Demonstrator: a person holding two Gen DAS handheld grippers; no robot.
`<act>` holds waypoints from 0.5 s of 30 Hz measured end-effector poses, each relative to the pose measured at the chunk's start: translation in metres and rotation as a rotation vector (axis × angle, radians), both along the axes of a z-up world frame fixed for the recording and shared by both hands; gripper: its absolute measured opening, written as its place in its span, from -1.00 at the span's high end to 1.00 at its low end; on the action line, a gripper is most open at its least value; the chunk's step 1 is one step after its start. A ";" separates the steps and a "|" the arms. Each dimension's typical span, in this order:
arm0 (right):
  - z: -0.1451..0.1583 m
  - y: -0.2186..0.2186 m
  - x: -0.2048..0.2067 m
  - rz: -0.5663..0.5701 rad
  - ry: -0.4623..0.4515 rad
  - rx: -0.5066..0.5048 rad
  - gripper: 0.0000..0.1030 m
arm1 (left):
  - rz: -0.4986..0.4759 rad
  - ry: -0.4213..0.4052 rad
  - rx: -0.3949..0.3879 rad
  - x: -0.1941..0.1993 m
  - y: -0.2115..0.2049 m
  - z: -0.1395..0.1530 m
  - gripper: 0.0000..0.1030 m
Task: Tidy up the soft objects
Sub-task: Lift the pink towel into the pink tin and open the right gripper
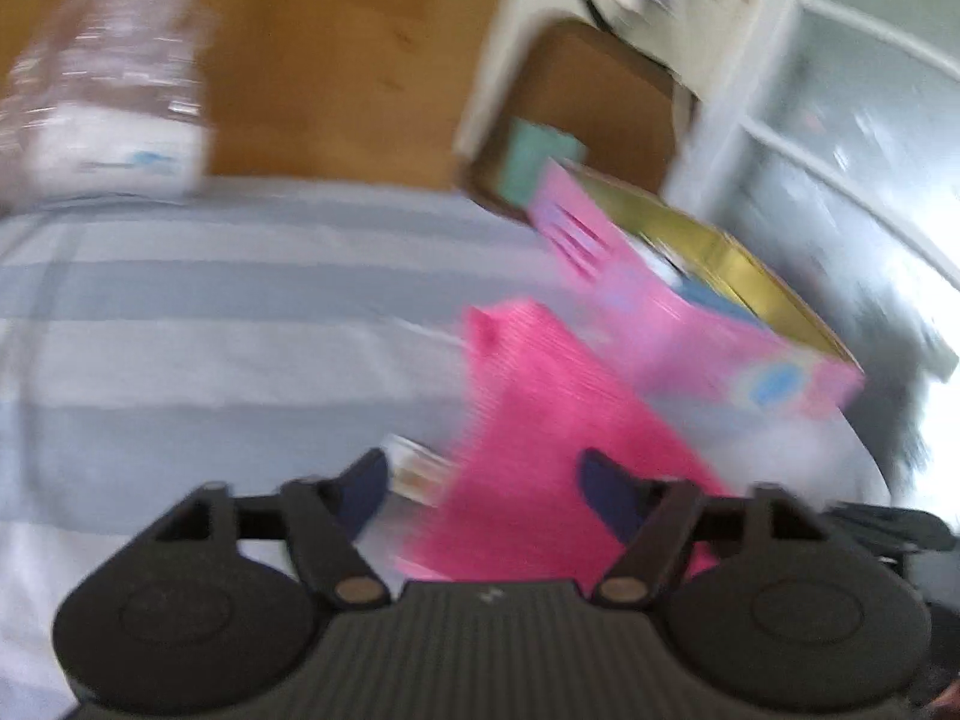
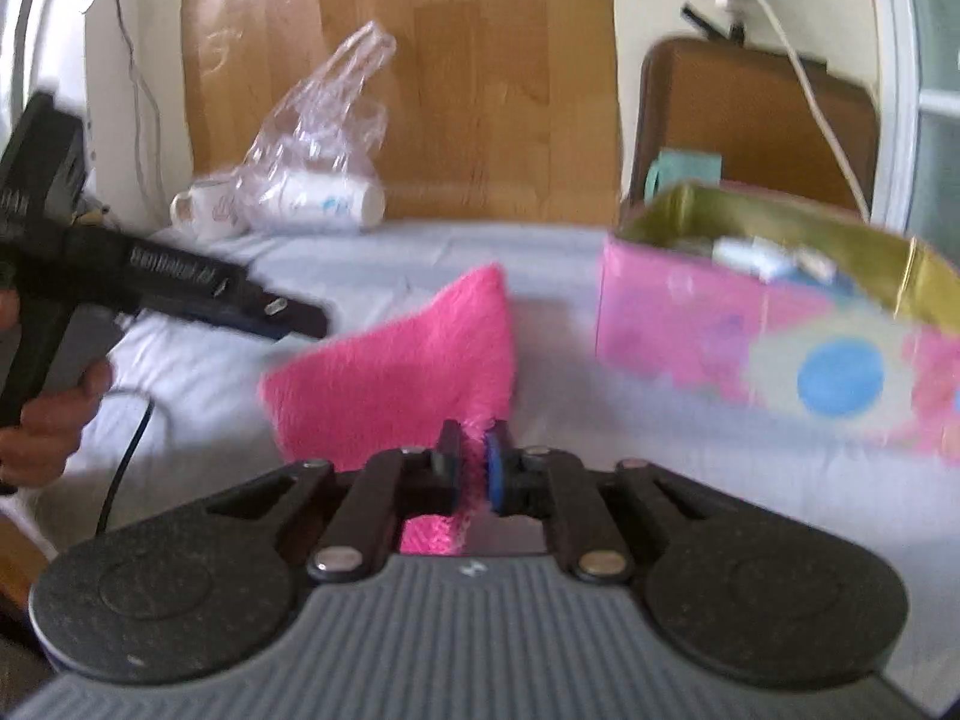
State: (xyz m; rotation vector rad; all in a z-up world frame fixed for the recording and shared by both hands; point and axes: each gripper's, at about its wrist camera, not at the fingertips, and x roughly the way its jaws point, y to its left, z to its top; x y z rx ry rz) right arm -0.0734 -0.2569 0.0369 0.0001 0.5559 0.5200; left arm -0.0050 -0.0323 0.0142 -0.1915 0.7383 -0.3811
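A fluffy pink soft object [image 2: 402,372] lies on the pale striped bed sheet [image 2: 420,252]. My right gripper [image 2: 474,459] is shut on its near edge. It shows blurred in the left wrist view [image 1: 540,420], just ahead of my left gripper [image 1: 480,480], whose jaws stand wide apart and empty. The left gripper also shows in the right wrist view [image 2: 300,318], left of the pink object, held by a hand. A pink box with a gold inside [image 2: 774,324] stands to the right and holds a few items; it also shows in the left wrist view [image 1: 690,300].
A clear plastic bag with white cups [image 2: 318,180] lies at the back by the wooden headboard [image 2: 468,90]; the bag shows blurred in the left wrist view [image 1: 108,108]. A wooden chair back [image 2: 750,114] stands behind the box. A small item [image 1: 420,468] lies left of the pink object.
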 end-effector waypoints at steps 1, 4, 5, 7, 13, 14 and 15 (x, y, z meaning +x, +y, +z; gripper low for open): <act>-0.005 -0.003 -0.002 0.009 0.017 -0.004 0.22 | -0.015 0.017 0.018 0.001 -0.012 0.000 -0.64; -0.011 -0.004 -0.002 -0.010 0.006 -0.054 -0.54 | -0.019 0.066 0.063 0.004 -0.031 0.000 -0.71; -0.009 -0.004 -0.001 -0.012 -0.012 -0.051 -0.59 | -0.015 0.085 0.065 0.005 -0.034 -0.001 -0.77; -0.007 -0.001 0.003 0.020 -0.030 -0.029 -0.59 | 0.006 0.106 0.068 0.007 -0.034 -0.002 -0.85; -0.021 0.027 0.014 0.145 -0.038 -0.014 0.74 | 0.059 0.126 0.038 0.008 -0.030 -0.005 -0.80; -0.018 0.032 0.011 0.155 -0.062 -0.018 0.74 | 0.043 0.125 0.007 0.010 -0.029 -0.002 -0.46; -0.015 0.038 0.008 0.157 -0.091 -0.047 0.75 | 0.010 0.137 -0.046 0.012 -0.028 0.002 -0.06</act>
